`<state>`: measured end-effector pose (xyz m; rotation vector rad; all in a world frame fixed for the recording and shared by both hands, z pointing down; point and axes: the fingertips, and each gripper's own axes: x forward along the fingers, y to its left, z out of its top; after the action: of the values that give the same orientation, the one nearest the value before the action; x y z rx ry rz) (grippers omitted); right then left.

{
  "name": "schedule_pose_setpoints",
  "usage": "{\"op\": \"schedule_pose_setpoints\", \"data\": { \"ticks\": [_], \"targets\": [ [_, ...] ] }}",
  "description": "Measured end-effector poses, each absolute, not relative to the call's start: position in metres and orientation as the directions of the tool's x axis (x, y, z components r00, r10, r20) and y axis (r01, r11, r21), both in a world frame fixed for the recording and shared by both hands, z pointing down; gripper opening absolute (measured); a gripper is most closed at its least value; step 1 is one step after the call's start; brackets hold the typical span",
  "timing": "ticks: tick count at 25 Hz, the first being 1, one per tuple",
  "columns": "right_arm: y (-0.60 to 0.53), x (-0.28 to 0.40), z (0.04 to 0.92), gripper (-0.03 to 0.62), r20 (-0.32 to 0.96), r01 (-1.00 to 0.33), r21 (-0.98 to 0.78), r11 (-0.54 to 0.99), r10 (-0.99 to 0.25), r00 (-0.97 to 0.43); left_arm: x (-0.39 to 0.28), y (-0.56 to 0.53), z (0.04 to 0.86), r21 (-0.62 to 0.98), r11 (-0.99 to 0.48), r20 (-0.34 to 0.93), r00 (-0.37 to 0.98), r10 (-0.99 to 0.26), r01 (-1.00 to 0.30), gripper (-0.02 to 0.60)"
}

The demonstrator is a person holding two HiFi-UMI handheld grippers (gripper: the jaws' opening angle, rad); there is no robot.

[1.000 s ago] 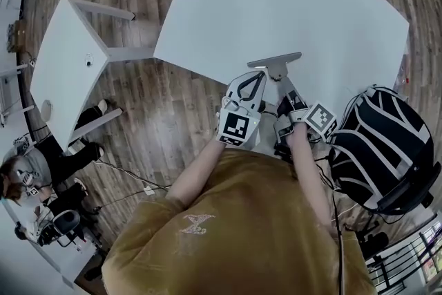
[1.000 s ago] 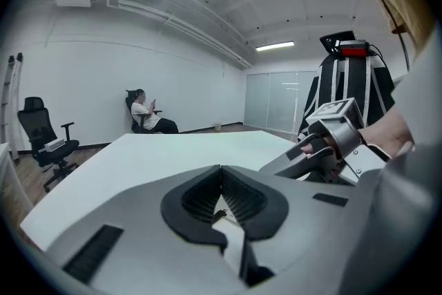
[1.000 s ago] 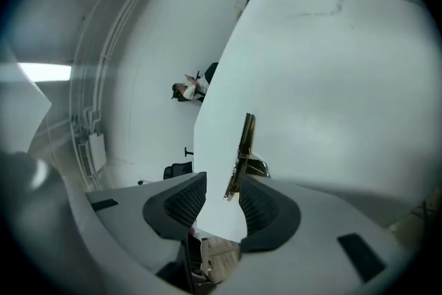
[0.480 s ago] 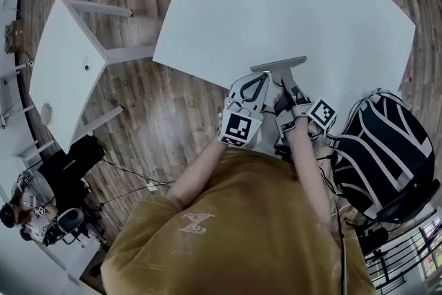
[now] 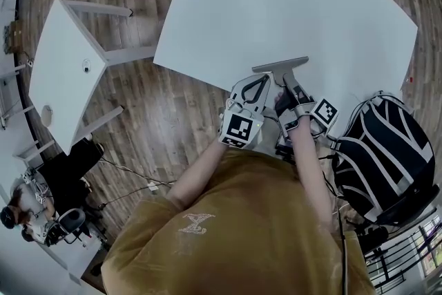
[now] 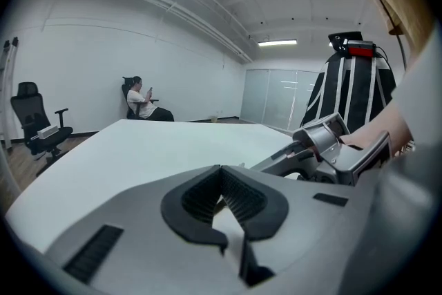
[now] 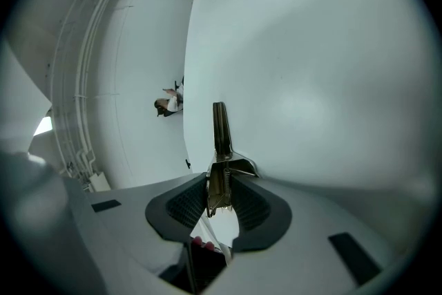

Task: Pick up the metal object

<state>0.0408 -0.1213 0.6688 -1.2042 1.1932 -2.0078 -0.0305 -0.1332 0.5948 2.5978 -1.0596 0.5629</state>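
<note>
The metal object (image 5: 280,66), a flat bar on a thin stem, sits at the near edge of the large white tabletop (image 5: 290,3), at about 6 o'clock on its surface in the head view. The right tool (image 5: 286,88) reaches it from 5 o'clock. In the right gripper view the stem stands edge-on between the two dark pads, which lie against it on both sides. A small spring shows in the stem just above them. These jaws have just been closing and now have hold of the stem.

The left tool (image 5: 259,79) sits just beside the object at about 8 o'clock. Its tips are together and there is nothing between them, as the left gripper view shows.

A black backpack with white stripes (image 5: 383,148) rests on a chair at 4 o'clock from the tools. A smaller white table (image 5: 65,72) stands on the wood floor (image 5: 159,100) at 9 o'clock, well apart from the big one. A seated person (image 6: 141,99) and an office chair (image 6: 34,124) are by the far wall.
</note>
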Motion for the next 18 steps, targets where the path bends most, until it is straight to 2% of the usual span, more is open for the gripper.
{"op": "schedule_pose_setpoints", "data": {
  "ticks": [12, 18],
  "targets": [
    [-0.125, 0.039, 0.661, 0.078, 0.419, 0.003, -0.877, -0.480, -0.768, -0.484, -0.033, -0.134, 0.592, 0.114, -0.685, 0.453, 0.652, -0.608, -0.719, 0.008],
    [-0.124, 0.039, 0.654, 0.075, 0.409, -0.051, -0.895, -0.443, -0.769, -0.492, -0.038, -0.135, 0.592, 0.106, -0.677, 0.458, 0.640, -0.617, -0.729, 0.008]
  ]
}}
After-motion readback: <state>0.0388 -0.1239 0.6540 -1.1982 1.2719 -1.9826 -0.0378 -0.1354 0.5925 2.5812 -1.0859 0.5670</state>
